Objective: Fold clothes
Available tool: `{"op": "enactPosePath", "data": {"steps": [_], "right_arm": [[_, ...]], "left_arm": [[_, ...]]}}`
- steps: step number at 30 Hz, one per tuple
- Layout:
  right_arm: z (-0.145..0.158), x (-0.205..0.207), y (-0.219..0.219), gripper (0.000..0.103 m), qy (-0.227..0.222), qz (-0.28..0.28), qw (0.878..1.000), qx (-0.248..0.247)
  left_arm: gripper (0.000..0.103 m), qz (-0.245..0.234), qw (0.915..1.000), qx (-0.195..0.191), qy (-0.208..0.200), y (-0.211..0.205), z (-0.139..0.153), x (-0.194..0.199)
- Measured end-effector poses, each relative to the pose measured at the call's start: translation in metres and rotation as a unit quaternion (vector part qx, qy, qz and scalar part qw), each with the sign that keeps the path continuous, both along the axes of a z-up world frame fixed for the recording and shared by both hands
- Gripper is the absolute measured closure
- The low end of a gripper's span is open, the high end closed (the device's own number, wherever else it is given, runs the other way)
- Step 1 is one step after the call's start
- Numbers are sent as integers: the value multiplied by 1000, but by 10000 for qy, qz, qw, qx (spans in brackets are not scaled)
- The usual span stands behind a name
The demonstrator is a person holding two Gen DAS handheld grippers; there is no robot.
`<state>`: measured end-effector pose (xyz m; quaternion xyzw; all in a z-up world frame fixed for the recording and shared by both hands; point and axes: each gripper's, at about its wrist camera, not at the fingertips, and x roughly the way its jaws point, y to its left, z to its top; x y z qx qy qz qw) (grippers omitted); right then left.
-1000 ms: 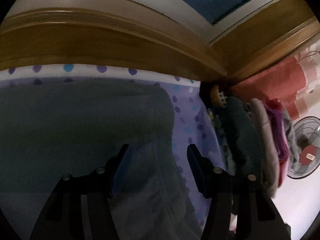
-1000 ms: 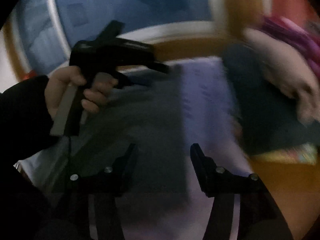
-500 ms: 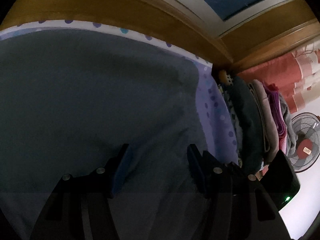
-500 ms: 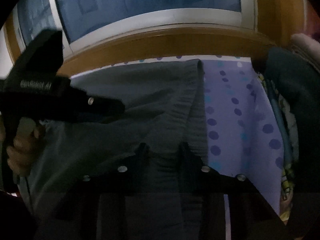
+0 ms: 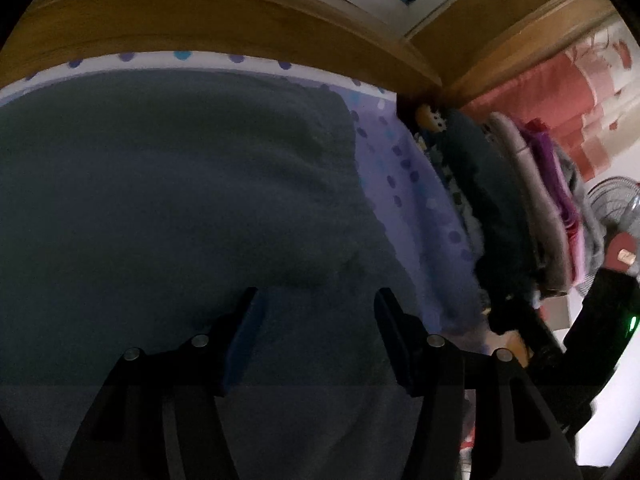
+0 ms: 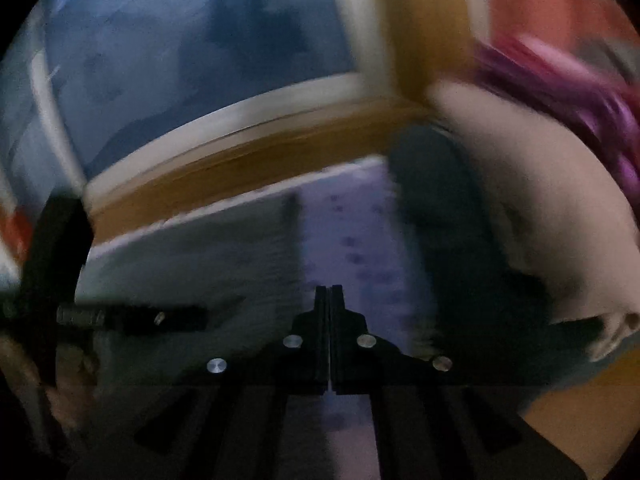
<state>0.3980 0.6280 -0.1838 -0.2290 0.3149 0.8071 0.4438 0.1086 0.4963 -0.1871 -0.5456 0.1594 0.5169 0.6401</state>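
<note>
Left wrist cam: dark grey-blue fuzzy garment [image 5: 168, 208] lies spread w/ soft creases on my dotted purple sheet [image 5: 404, 184]; left gripper [image 5: 316, 300] above it, jaws apart, nothing between. Right gripper [image 6: 329, 296] fully closed, empty.

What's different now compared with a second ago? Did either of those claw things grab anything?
The right gripper went from wide open to fully shut, and no cloth shows between its fingers; its view has swung right, off the dark grey garment towards the clothes pile. The left gripper stayed open over the garment, gripping nothing. The dotted sheet lies unchanged.
</note>
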Motion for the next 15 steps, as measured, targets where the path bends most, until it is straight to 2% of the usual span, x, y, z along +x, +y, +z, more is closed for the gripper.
{"op": "enactPosePath", "data": {"steps": [3,5,6,7,10,11,12,14,15], "right_arm": [[1,5,-3,101,222,247,9993,-179],[-2,-6,-16,80,161,756,9965,-331],[-5,-12,-26,65,70,1012,9941,-377],[-9,-19,-36,60,-31,1275,9910,-419],[-25,-34,-60,59,-657,1516,9852,-447],[-29,-36,-66,59,-785,1511,9845,-415],[-31,-35,-71,59,-839,1474,9850,-313],[-31,-36,-79,59,-925,1361,9862,-206],[-31,-38,-80,59,-975,1306,9865,-181]], "left_arm": [[37,-73,9999,114,-23,3,-1,3],[37,-82,9999,140,-29,2,-1,3],[37,-82,9999,140,-44,1,-1,3],[37,-75,9999,125,-76,1,-1,2],[38,-107,9977,118,-656,-1,7,-4],[38,-260,9952,195,-927,-2,13,-4],[38,-546,9929,320,-1010,0,24,1],[37,-936,9938,331,-493,7,45,17],[36,-960,9953,29,-150,16,48,26]]}}
